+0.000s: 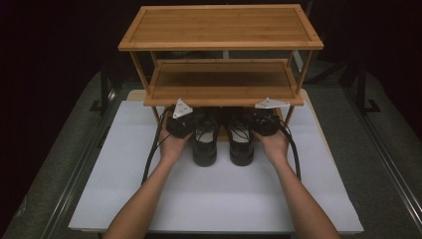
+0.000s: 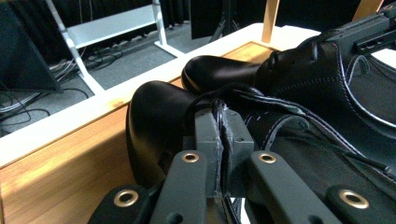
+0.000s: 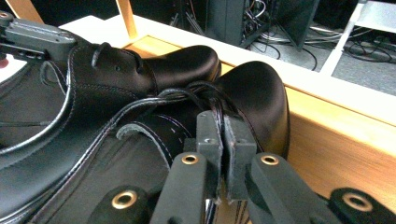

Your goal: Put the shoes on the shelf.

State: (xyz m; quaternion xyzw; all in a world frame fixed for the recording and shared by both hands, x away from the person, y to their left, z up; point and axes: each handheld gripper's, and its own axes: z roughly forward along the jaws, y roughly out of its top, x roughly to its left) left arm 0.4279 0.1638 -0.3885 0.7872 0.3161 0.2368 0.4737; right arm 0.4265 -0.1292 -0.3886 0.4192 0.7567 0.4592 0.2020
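Two black leather lace-up shoes stand side by side under the bamboo rack, toes pointing away from me: the left shoe and the right shoe. My left gripper is at the left shoe's outer side. In the left gripper view my left gripper is shut on the laces and upper edge of the left shoe. My right gripper mirrors it. In the right gripper view my right gripper pinches the same spot on the right shoe.
A two-tier bamboo rack has a top shelf and a lower shelf that overhangs the shoes' toes and both grippers. The rack's legs stand to either side of the shoes. A white mat covers the table, and a wooden board lies under the shoes.
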